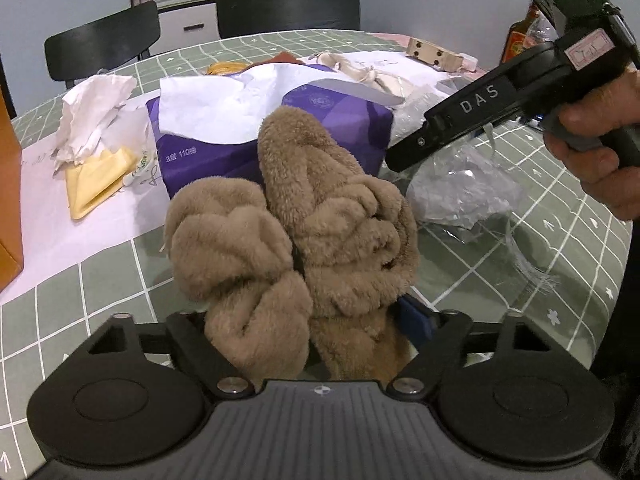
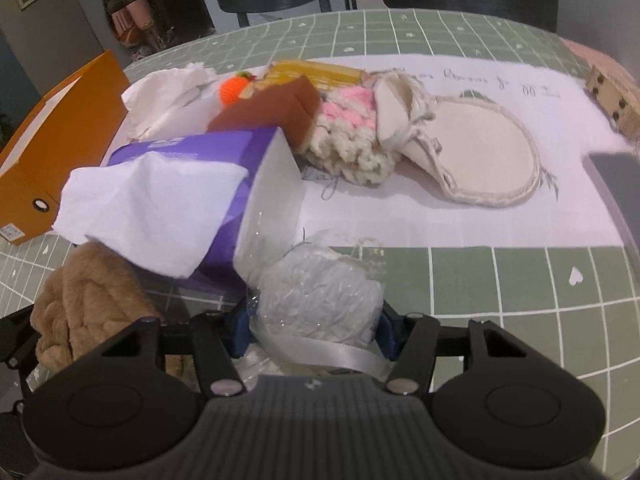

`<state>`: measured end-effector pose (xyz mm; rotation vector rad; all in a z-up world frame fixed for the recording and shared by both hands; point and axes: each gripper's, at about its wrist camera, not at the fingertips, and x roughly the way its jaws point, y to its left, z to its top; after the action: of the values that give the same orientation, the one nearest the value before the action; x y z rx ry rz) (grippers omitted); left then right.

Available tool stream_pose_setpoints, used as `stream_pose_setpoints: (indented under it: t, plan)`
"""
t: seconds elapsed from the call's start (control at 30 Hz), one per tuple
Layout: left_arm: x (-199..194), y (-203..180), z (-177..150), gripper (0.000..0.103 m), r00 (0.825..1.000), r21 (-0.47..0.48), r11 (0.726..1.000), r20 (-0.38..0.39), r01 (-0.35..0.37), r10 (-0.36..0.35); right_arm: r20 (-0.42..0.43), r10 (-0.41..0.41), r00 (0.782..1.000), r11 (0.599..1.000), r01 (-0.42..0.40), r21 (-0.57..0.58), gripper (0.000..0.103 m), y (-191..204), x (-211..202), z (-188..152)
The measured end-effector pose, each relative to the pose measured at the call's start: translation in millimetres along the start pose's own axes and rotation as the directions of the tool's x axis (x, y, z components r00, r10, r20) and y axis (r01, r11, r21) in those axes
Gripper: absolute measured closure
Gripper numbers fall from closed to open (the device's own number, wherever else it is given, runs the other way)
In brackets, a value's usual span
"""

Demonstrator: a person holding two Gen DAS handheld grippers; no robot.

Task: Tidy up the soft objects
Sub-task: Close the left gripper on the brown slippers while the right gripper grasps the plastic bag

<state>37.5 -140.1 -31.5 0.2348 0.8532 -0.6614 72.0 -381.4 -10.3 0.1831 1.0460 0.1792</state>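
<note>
My left gripper (image 1: 298,264) is shut on a brown fluffy towel (image 1: 340,216), bunched up and held above the green grid table; the towel hides the fingers. It also shows in the right wrist view (image 2: 84,304) at lower left. My right gripper (image 2: 316,328) is shut on a crinkly clear plastic bundle with a silver ribbon (image 2: 320,292); in the left wrist view the right gripper (image 1: 404,156) hangs over that plastic (image 1: 460,192). A purple tissue box (image 1: 320,116) with a white tissue sticking out stands behind the towel.
An orange box (image 2: 48,136) stands at the left edge. A cream cloth pouch (image 2: 480,152), a pink-and-cream knit piece (image 2: 348,128), a brown sponge (image 2: 272,108), crumpled paper (image 1: 92,112) and a yellow cloth (image 1: 96,184) lie on a white sheet. Black chairs stand behind the table.
</note>
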Motion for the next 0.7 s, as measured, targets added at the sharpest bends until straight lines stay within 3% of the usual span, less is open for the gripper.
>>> stream_pose_setpoints:
  t: [0.13, 0.4, 0.7]
  plan:
    - [-6, 0, -1, 0.035, 1.000, -0.011, 1.000, 0.017, 0.025, -0.025, 0.018, -0.006, 1.000, 1.000, 0.006, -0.006, 0.045, 0, -6, 1]
    - [-19, -1, -7, 0.062, 0.997, -0.010, 0.997, 0.043, 0.072, -0.071, 0.047, -0.032, 0.998, 0.999, 0.033, -0.019, 0.044, -2, -18, 1]
    - [-43, 5, -7, 0.071, 0.993, 0.018, 0.996, 0.081, 0.084, -0.086, 0.058, -0.066, 0.996, 0.994, 0.071, -0.078, 0.044, 10, -46, -7]
